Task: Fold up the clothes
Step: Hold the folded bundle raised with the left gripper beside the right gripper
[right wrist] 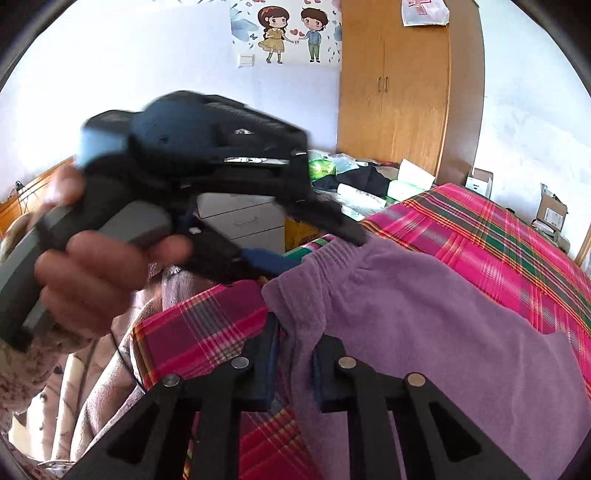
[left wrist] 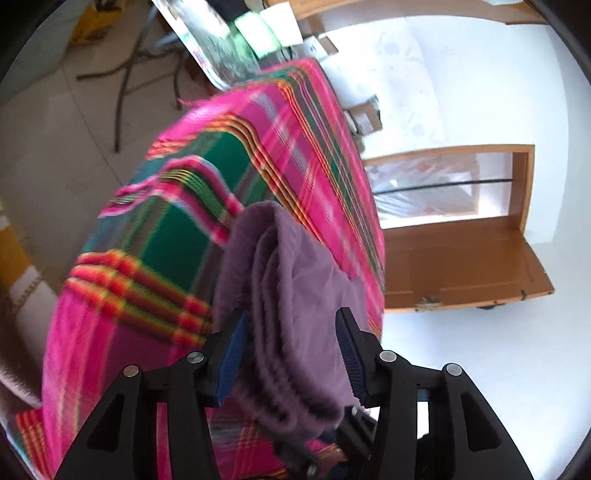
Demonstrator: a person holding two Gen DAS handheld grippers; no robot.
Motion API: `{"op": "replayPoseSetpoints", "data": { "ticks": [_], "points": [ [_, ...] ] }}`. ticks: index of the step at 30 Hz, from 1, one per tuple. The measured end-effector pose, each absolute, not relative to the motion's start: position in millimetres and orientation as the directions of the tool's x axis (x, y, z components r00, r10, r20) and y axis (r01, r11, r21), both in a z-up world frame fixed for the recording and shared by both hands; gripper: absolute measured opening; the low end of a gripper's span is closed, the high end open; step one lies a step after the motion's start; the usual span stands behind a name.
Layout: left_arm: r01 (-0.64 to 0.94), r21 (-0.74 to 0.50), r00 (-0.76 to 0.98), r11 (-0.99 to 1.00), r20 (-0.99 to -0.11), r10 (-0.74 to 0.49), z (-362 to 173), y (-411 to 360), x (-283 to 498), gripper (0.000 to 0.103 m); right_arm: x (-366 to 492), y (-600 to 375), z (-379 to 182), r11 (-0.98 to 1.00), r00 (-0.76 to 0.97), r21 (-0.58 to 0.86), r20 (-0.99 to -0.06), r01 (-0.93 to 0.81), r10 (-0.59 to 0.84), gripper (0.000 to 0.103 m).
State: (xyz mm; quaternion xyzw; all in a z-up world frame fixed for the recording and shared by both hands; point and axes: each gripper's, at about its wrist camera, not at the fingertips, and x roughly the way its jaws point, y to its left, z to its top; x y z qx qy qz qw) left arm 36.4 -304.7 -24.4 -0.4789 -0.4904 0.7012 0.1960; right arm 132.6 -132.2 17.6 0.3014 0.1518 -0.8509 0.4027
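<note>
My left tongs (left wrist: pixel 291 354) stand wide around a bunched fold of the soft purple fleece garment (right wrist: pixel 424 314), pads not pressing it. My right tongs (right wrist: pixel 293 365) pinch its edge (waistband end) above the pink-and-green plaid bedspread (right wrist: pixel 480 229).

I note a pink and green plaid bedspread (right wrist: pixel 491 236) covering the bed; a wooden wardrobe (right wrist: pixel 399 85) stands against the far wall; a cartoon sticker of two children (right wrist: pixel 291 33) is fixed to the wall beside it; cardboard boxes (right wrist: pixel 550 210) sit near the bed; an open wooden door (left wrist: pixel 454 266) shows in my left view.
</note>
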Motion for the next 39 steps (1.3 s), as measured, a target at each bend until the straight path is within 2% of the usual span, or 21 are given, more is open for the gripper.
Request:
{"op": "replayPoseSetpoints", "data": {
  "ticks": [4,11,18,24,28,31,34,37,39],
  "points": [
    [0.225,-0.859,-0.427,-0.460,-0.511,0.746,-31.2,-295.4,23.6,0.051,132.9,-128.7,20.8,-0.635,-0.505,-0.016,-0.622,0.772,-0.599,0.015],
    [0.249,-0.866,-0.427,-0.433,-0.500,0.754,-29.1,-292.5,9.9,0.051,133.4,-118.6,28.7,-0.641,-0.512,0.016,-0.585,0.768,-0.629,0.015],
    [0.198,-0.884,-0.479,-0.423,-0.464,0.745,-4.2,-307.7,30.9,0.051,129.5,-105.0,31.0,-0.652,-0.513,0.051,-0.572,0.757,-0.640,0.015],
    [0.239,-0.851,-0.518,-0.467,-0.519,0.680,1.2,-324.6,41.7,0.051,129.7,-100.2,35.5,-0.655,-0.521,0.062,-0.552,0.753,-0.651,0.015],
    [0.272,-0.859,-0.514,-0.434,-0.511,0.689,-14.0,-332.2,50.6,0.051,129.9,-99.2,36.2,-0.655,-0.519,0.068,-0.551,0.753,-0.654,0.015],
    [0.279,-0.875,-0.482,-0.396,-0.484,0.730,-26.5,-324.4,45.5,0.051,128.7,-100.4,35.5,-0.649,-0.511,0.071,-0.555,0.757,-0.656,0.015],
    [0.271,-0.892,-0.473,-0.362,-0.450,0.757,-34.1,-318.2,39.8,0.062,132.8,-99.3,36.4,-0.650,-0.513,0.067,-0.554,0.757,-0.655,0.015],
    [0.274,-0.907,-0.479,-0.319,-0.416,0.773,-39.5,-318.8,38.3,0.062,132.4,-97.5,36.2,-0.654,-0.517,0.067,-0.555,0.754,-0.652,0.015],
    [0.259,-0.929,-0.505,-0.264,-0.363,0.783,-42.4,-322.9,41.1,0.062,132.3,-97.4,35.2,-0.651,-0.512,0.068,-0.558,0.756,-0.653,0.015]
  ]
}}
